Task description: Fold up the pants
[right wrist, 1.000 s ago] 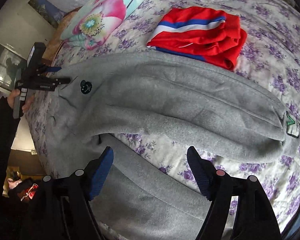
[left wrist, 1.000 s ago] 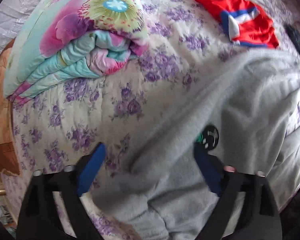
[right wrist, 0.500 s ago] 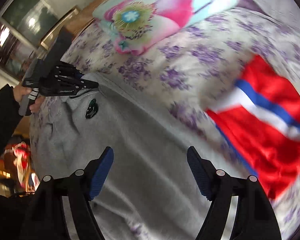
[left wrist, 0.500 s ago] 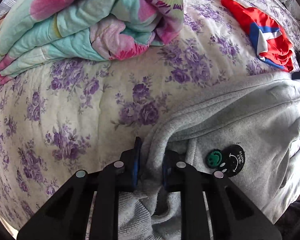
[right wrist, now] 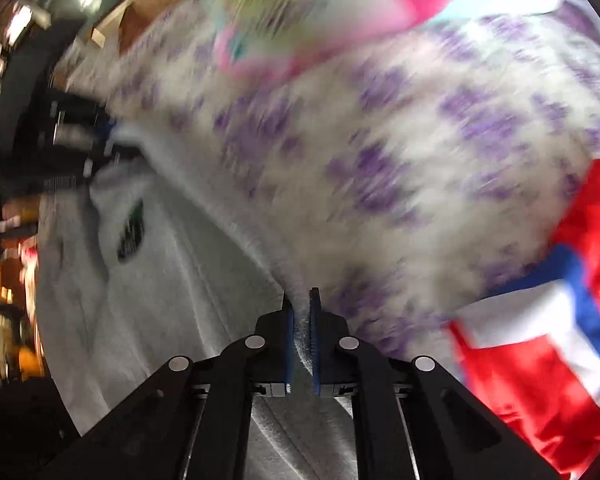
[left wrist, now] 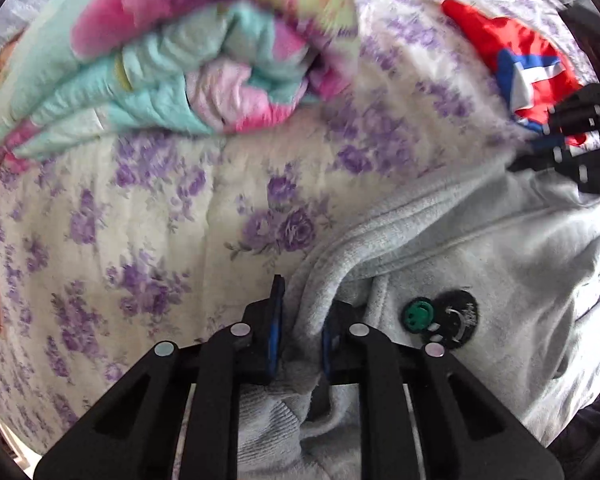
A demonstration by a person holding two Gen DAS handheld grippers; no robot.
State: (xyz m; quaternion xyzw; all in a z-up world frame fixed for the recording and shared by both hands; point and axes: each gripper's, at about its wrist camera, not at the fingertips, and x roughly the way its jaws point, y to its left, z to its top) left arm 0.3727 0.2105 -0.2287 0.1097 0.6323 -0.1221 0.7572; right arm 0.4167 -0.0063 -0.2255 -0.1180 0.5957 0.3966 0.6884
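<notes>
With both grips set, fold barely begun: left gripper (left wrist: 299,334) jaws clamped on grey pants (left wrist: 480,264) waistband, right gripper (right wrist: 299,322) jaws pinching their far edge; pants mostly flat on bed (left wrist: 140,220), folding all remains.

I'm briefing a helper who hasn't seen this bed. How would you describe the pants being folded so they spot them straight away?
Start from the bed with the purple-flowered sheet. The grey sweatpants lie across it, below the folded red, white and blue garment and right of the rolled pastel quilt. They are the only plain grey fleece item, with a small round black and green patch near the waistband.
</notes>
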